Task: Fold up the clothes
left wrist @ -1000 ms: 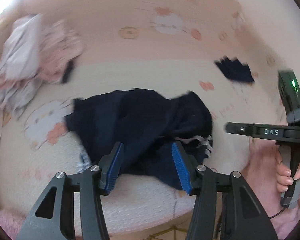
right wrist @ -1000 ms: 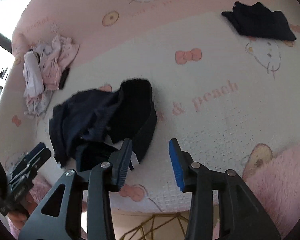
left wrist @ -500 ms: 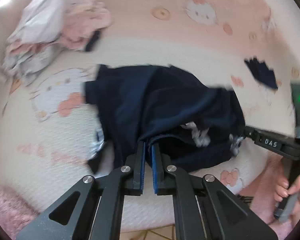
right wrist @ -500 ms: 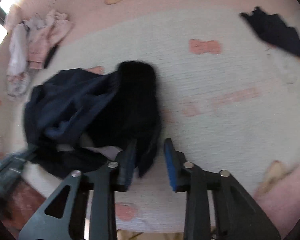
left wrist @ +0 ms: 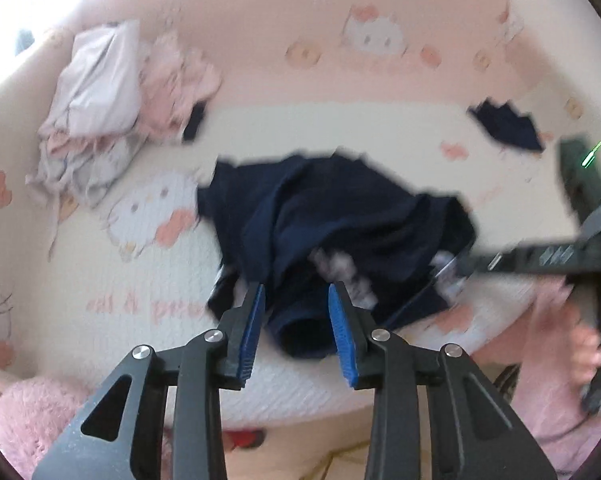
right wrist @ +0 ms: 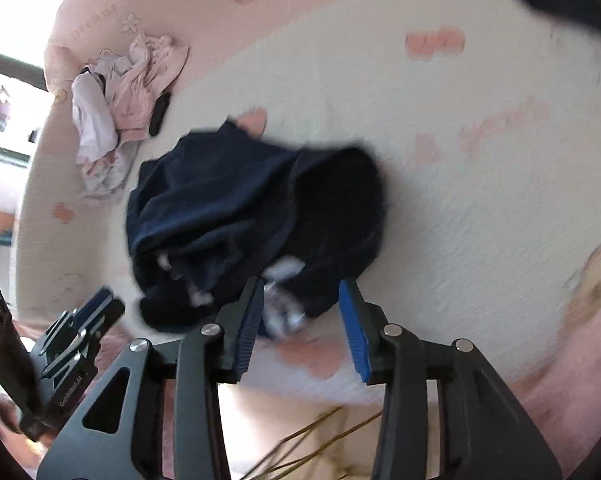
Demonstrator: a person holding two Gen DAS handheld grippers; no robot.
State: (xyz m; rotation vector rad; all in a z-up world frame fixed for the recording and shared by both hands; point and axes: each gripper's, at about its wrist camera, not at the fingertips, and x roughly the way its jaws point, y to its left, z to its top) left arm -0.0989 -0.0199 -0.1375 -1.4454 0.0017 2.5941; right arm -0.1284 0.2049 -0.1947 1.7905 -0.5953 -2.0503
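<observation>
A crumpled navy garment (left wrist: 340, 216) with a white patterned lining lies on the cream bed cover (left wrist: 100, 280). My left gripper (left wrist: 296, 320) hangs over its near edge. Its jaws are opening, and a dark fold lies loose between the blue pads. In the right wrist view the same garment (right wrist: 228, 200) sits bunched ahead of my right gripper (right wrist: 302, 316). Those jaws are opening too, with a bit of white and navy cloth by the left pad and nothing pressed. Each gripper shows in the other's view: the right gripper (left wrist: 540, 258) and the left gripper (right wrist: 80, 320).
A heap of pale pink and white clothes (left wrist: 112, 100) lies at the far left. A small dark folded garment (left wrist: 508, 128) rests at the far right. Fluffy pink blanket (left wrist: 32, 420) runs along the bed's near edge. A hand (left wrist: 580, 352) holds the right gripper's handle.
The left gripper shut on the garment's near edge half a second ago and has since spread apart. The right gripper's jaws narrowed, then widened. The garment has been bunched up and shifted.
</observation>
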